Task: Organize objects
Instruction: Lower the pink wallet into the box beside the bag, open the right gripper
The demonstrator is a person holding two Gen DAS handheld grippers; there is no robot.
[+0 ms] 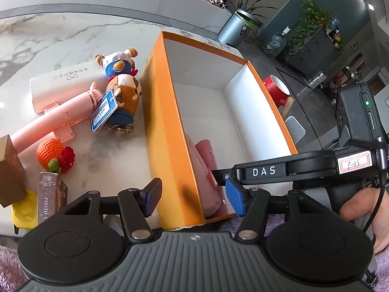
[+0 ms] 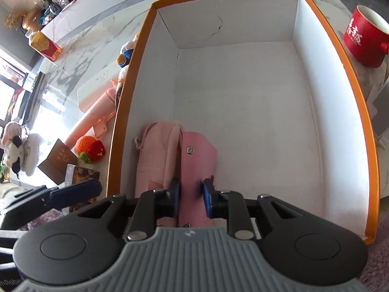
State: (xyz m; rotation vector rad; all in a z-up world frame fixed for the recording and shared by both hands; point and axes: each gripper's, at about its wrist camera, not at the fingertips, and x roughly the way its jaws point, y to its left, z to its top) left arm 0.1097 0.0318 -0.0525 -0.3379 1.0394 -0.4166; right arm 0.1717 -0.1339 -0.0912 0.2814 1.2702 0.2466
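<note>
Right hand-held gripper [image 2: 190, 200], reaching down into the near left corner of the orange box [image 2: 350, 73]: its jaws are narrowed about the pink pouch [image 2: 197, 170], both pads at the pouch's sides, though whether they press or have just let go cannot be told. The pouch lies directly between and ahead of the fingers, long axis running away from the gripper along the box's left wall, just beside a paler pink bag [image 2: 158, 155] on its left. Beyond and to the right, the box floor is bare, so withdrawal is judged to need only a lift clear of the rim. Left hand-held gripper [image 1: 192, 196]: jaws wide, gripping nothing, straddling the box's near wall with one finger outside. The remaining items lie to its left on the table [image 1: 73, 36], so this gripper is the nearer one: knitted orange [image 1: 49, 154], photo box [image 1: 49, 196], pink fan [image 1: 56, 121], plush keychain [image 1: 121, 85], white case [image 1: 63, 82]. The box wall stands between them and the interior. A red mug [image 2: 364, 39] stands outside the far right wall.
</note>
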